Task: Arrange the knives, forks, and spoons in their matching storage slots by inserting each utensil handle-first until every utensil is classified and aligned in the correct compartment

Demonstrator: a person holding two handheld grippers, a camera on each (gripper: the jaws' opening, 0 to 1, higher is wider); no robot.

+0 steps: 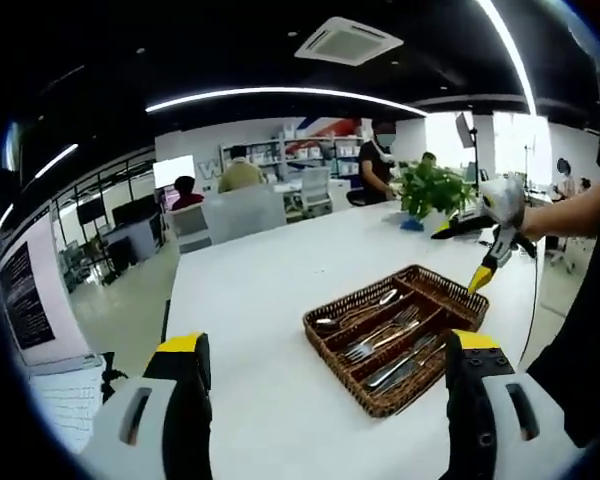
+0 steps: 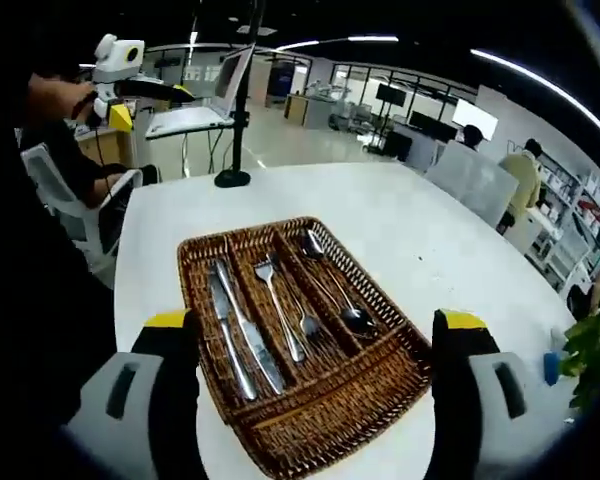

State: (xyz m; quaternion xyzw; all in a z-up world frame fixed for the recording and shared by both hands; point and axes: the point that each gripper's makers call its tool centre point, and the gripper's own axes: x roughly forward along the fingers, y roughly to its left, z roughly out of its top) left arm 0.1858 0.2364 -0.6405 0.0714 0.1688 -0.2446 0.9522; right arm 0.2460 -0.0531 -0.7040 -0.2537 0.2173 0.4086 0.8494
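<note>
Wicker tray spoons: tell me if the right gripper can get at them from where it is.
Probably yes. The right gripper is open and faces the wicker tray head-on, and the spoons lie uncovered in the end compartment beside the forks, with nothing above them.

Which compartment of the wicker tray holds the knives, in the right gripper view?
The leftmost compartment of the wicker tray holds the knives. Forks fill the middle one and spoons the right one.
</note>
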